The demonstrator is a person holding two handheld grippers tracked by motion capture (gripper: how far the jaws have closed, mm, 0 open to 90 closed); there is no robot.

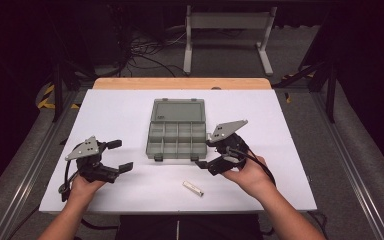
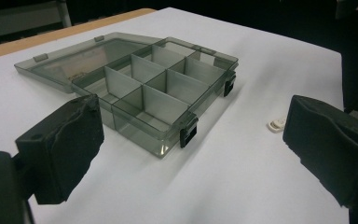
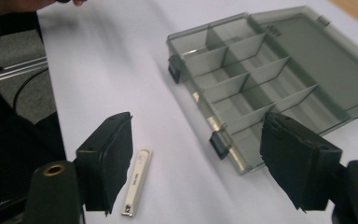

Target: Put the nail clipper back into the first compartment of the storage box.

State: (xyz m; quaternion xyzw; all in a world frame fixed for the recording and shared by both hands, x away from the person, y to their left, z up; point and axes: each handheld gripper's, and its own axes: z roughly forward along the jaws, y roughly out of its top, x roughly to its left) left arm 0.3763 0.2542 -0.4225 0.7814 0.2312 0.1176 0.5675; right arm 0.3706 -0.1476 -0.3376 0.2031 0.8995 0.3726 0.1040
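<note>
A person stands at the near edge of a white table (image 1: 120,115), a gripper in each hand. In the middle of the table lies a smoky grey organiser box (image 1: 176,135), its lid folded flat back towards the far side and its divided compartments bare. Two black latches (image 2: 189,132) hang at its near wall.

The left gripper (image 1: 119,155) sits well to the left of the box, low over the table, pointing across towards it. Its jaws stand wide apart with nothing between them; in the left gripper view the box shows through the gap, well beyond the pads.

The right gripper (image 1: 206,152) hovers just off the box's near right corner, angled towards the left. Its jaws are parted too, holding nothing; in the right gripper view one pad hangs close in front of the box's corner wall, though I cannot tell whether it touches, while the other hangs above the bare table.

A small white nail clipper (image 1: 193,188) lies flat on the table in front of the box, near the right hand (image 1: 247,175) and apart from both grippers. In the right gripper view it lies just beside the nearer pad (image 3: 109,161), lengthwise towards the camera
</note>
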